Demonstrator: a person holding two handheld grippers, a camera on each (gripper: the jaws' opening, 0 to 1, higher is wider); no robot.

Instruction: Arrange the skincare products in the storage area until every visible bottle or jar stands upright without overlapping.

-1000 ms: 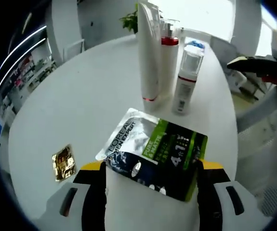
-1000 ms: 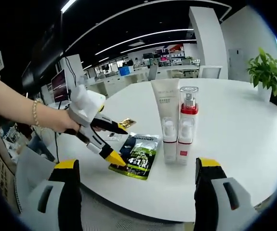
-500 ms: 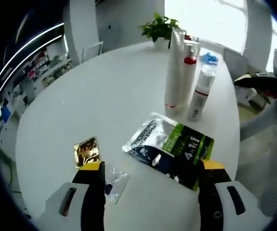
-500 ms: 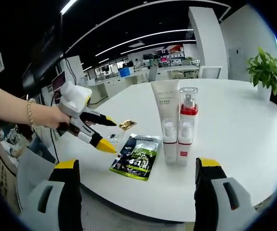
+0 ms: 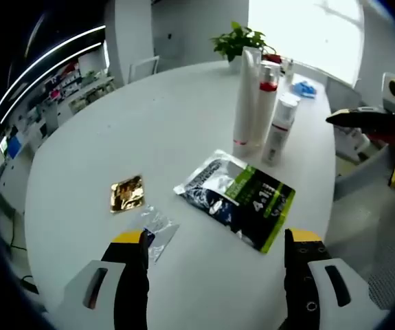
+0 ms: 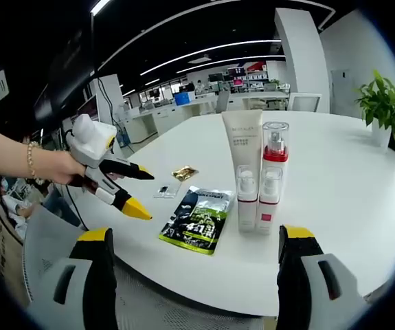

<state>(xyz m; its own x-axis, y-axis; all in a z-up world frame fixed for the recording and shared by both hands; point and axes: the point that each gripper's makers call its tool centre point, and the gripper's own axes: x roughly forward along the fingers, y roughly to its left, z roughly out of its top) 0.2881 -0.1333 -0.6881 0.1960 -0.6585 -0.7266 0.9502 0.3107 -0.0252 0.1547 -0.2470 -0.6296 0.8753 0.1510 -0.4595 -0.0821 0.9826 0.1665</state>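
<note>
Left gripper [image 5: 215,246]: jaws spread, nothing between them, above the table [image 5: 87,151] edge. Left to right on the table: gold sachet [image 5: 127,193], clear sachet [image 5: 154,227], dark-and-green pouch [image 5: 238,198] lying flat. Beyond it, white tube [image 5: 246,100], red-collared bottle [image 5: 264,103] and small pump bottle [image 5: 278,130] stand upright, close together. Right gripper [image 6: 194,249]: jaws spread, empty, facing the bottles.

The tall tube [image 6: 240,162] hides part of the pump bottle [image 6: 273,175] near the table's [image 6: 334,206] middle.
</note>
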